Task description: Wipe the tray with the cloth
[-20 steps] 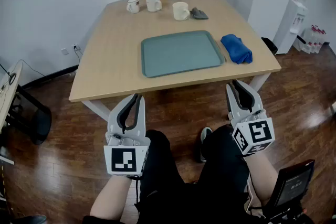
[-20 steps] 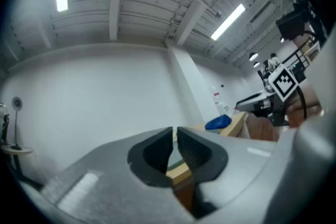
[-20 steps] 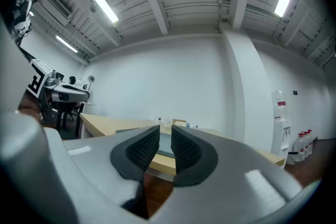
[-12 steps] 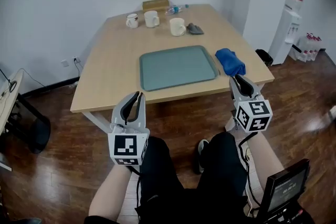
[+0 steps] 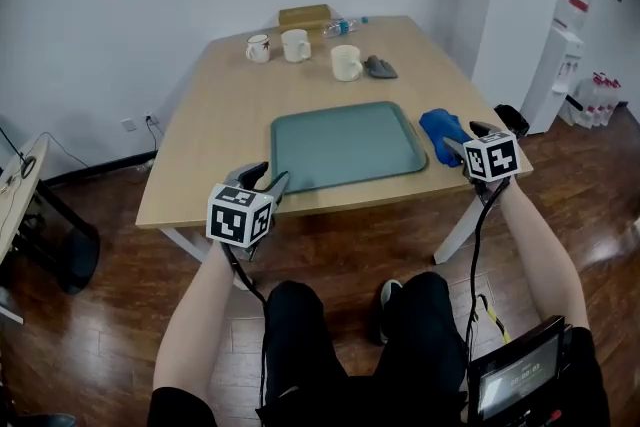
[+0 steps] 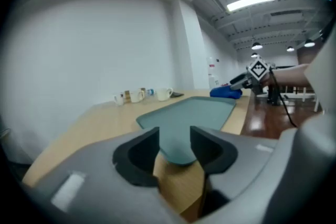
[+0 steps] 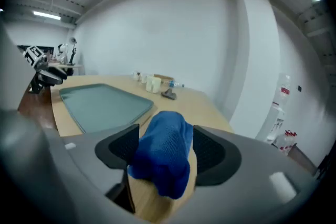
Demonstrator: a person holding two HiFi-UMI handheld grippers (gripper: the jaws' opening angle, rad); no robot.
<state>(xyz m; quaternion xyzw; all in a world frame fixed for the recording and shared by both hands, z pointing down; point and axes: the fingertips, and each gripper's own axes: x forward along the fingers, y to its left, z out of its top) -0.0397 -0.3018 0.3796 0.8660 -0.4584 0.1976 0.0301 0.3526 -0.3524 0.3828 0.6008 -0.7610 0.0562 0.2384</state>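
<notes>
The right claw [image 7: 160, 136] stands wide apart. Its own view shows the blue cloth [image 7: 163, 149] lying bunched between the two dark pads and filling most of the gap. I cannot tell from there whether the pads press on it. The head view adds what that one lacks. The claw comes in low over the near right corner of the tabletop [image 5: 215, 125], with its tips at the cloth's near end. The cloth sits on the wood just beside the right rim of the teal tray [image 5: 347, 145], not on it.

The left claw [image 6: 174, 139] is parted too, more narrowly, and grips nothing. Between its pads show only the tray's near corner and a strip of tabletop. From above, it hovers at the tabletop's near edge, just off the tray's near left corner. Each claw's view also catches the other one across the tray, marker cube and all.

The tray lies flat in the middle of the tabletop. Only the head view lays out the far end clearly. Three white mugs [image 5: 295, 45] stand there in a loose row, and a small grey object [image 5: 380, 67] sits just beside the rightmost one. Behind them, at the far edge, are a brown box [image 5: 304, 15] and a plastic bottle [image 5: 340, 25] lying on its side. The claw views show these only as small shapes. Off to the right, a white water dispenser [image 5: 565, 30] stands against the wall.
</notes>
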